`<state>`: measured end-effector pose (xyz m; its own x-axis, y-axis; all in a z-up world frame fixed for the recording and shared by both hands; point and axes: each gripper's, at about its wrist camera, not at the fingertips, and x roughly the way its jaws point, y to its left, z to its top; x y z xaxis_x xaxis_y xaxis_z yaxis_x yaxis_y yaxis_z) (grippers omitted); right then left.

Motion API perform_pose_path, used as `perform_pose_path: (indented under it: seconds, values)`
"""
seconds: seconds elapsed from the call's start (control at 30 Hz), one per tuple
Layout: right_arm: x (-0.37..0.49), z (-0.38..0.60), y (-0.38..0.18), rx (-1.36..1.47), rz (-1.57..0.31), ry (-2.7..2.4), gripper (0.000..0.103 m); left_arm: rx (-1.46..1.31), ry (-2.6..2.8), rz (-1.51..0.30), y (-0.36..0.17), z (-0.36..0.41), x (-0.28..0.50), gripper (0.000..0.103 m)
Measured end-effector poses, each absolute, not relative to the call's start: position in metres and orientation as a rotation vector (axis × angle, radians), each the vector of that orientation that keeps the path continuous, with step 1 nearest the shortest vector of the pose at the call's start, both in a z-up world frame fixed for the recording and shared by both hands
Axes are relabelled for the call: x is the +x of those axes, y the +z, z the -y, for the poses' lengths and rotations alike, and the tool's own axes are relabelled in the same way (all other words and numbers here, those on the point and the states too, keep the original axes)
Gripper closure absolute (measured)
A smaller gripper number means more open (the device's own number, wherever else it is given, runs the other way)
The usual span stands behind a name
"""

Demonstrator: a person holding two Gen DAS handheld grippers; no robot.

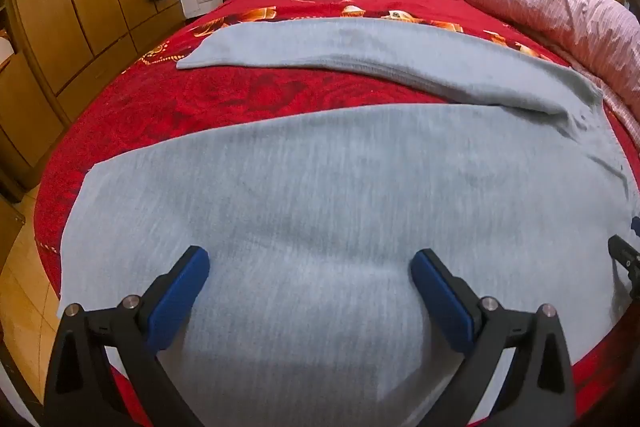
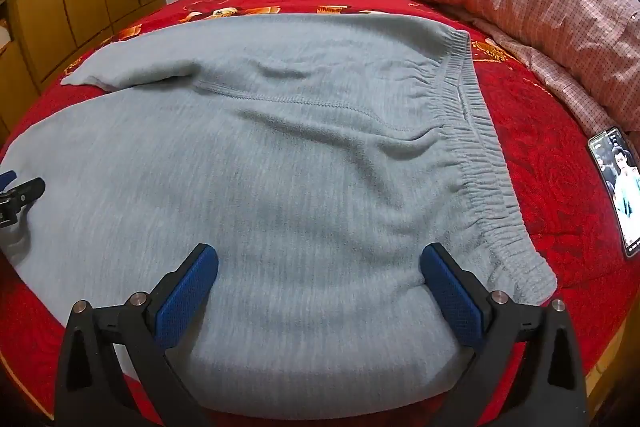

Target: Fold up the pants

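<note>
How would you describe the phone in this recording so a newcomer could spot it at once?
Start at the big bed with the red patterned blanket. Go past the elastic waistband of the grey fleece pants toward the rumpled pink checked duvet. Below the duvet lies a slim dark smartphone, the only flat, hard thing there, its screen lit.

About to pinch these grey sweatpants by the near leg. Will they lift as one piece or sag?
The grey sweatpants will probably sag: the fleece already lies in soft wrinkles. The gathered elastic waistband looks thicker and likely drags. The plush red bedspread may grip them when pushed.
</note>
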<state>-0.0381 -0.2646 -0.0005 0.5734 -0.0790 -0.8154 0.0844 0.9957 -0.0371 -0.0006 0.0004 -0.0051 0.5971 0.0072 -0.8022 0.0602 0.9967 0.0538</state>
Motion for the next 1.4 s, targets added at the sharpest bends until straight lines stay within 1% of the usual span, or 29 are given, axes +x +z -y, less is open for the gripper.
perform_pose_path:
  seconds: [1.4]
  values:
    - [-0.0396, 0.2657, -0.0009, 0.018, -0.935, -0.093, 0.000, 0.053, -0.045, -0.914, 0.0003, -0.0044, -0.0012, 0.000]
